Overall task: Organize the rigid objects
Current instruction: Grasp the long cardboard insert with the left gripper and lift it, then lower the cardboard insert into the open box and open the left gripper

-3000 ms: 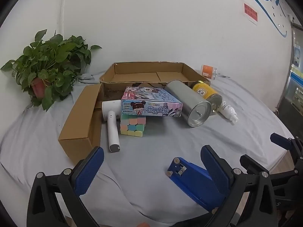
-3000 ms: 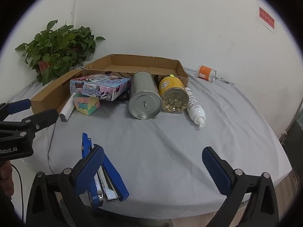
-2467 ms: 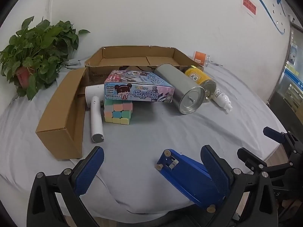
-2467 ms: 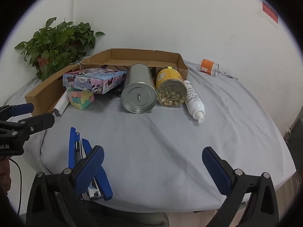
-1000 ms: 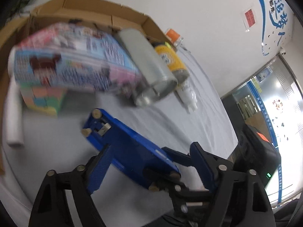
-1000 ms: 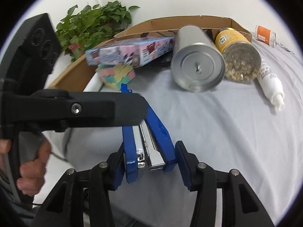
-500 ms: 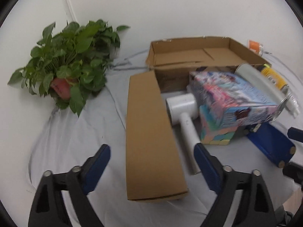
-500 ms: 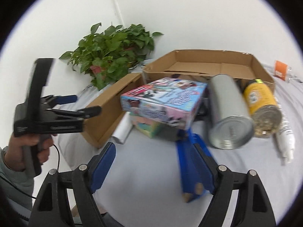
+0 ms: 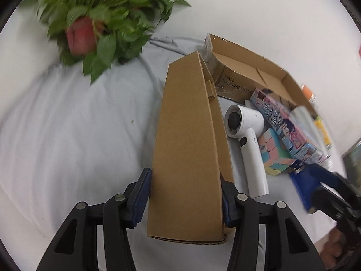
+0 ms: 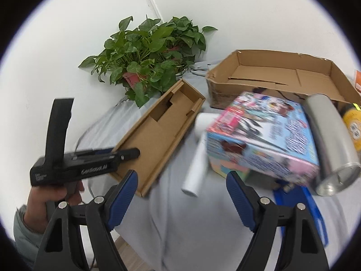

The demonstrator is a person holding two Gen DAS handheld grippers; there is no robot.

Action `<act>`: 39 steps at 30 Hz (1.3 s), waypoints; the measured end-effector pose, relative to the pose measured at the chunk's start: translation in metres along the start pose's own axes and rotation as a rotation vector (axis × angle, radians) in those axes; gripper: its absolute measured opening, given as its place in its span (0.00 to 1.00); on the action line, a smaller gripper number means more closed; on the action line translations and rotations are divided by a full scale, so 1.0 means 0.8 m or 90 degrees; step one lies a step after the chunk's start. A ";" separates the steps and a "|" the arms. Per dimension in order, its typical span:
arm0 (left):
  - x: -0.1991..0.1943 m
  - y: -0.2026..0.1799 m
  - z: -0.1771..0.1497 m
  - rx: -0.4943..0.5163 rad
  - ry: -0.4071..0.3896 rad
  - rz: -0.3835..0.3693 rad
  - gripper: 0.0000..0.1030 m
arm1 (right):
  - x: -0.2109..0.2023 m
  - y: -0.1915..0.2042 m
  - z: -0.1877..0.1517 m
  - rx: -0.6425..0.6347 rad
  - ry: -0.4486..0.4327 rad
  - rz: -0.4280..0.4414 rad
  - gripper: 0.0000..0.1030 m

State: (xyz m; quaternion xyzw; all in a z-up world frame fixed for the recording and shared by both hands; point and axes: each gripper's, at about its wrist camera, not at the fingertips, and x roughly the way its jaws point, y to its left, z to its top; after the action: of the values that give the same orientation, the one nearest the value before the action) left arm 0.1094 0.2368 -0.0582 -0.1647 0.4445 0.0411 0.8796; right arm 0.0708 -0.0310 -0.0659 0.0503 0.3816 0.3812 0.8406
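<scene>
Whereas half a second ago the left gripper [image 9: 183,199] hovered wide above the long narrow brown cardboard box [image 9: 189,149], its 2 blue pads now press the box's 2 long walls at the near end, so it is clamped on the box. The blue stapler [image 10: 302,212], which the right gripper [image 10: 181,194] was carrying a second ago, now lies on the grey cloth [image 9: 74,135] just under the colourful printed carton [image 10: 259,140], and that gripper hangs open and empty. I judge the stapler step done and the box next. The box rests on the cloth beside the white handheld fan [image 9: 248,140], its long axis running away from the left gripper towards the potted green plant [image 10: 149,52], open side facing right.
</scene>
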 end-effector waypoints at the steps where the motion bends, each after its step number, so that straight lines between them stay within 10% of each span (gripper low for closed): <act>1: -0.002 0.008 -0.002 -0.018 0.006 -0.019 0.49 | 0.011 0.010 0.009 0.000 0.004 -0.005 0.73; 9: -0.004 0.054 -0.008 -0.081 0.033 -0.092 0.47 | 0.116 0.070 0.024 0.002 0.097 -0.057 0.35; 14: -0.012 0.052 -0.007 -0.046 0.025 -0.059 0.47 | 0.141 0.070 0.014 0.040 0.133 -0.044 0.13; 23: -0.028 0.031 -0.001 0.044 -0.012 0.098 0.58 | 0.143 0.065 0.014 0.084 0.130 -0.013 0.11; 26: -0.015 0.042 -0.004 0.028 0.026 0.040 0.53 | 0.141 0.075 0.022 0.081 0.127 -0.020 0.11; 28: -0.008 0.050 -0.003 0.001 0.041 -0.012 0.30 | 0.144 0.082 0.024 0.071 0.129 -0.024 0.12; 31: -0.014 0.051 -0.001 -0.004 0.028 0.015 0.13 | 0.148 0.091 0.027 0.052 0.128 -0.030 0.12; 39: -0.076 -0.019 0.058 0.069 -0.073 -0.033 0.10 | 0.086 0.082 0.072 0.045 0.043 -0.029 0.12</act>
State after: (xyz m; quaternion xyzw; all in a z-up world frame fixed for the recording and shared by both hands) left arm 0.1118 0.2422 0.0197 -0.1256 0.3904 0.0035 0.9120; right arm 0.0992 0.0737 -0.0420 0.0582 0.4240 0.3495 0.8335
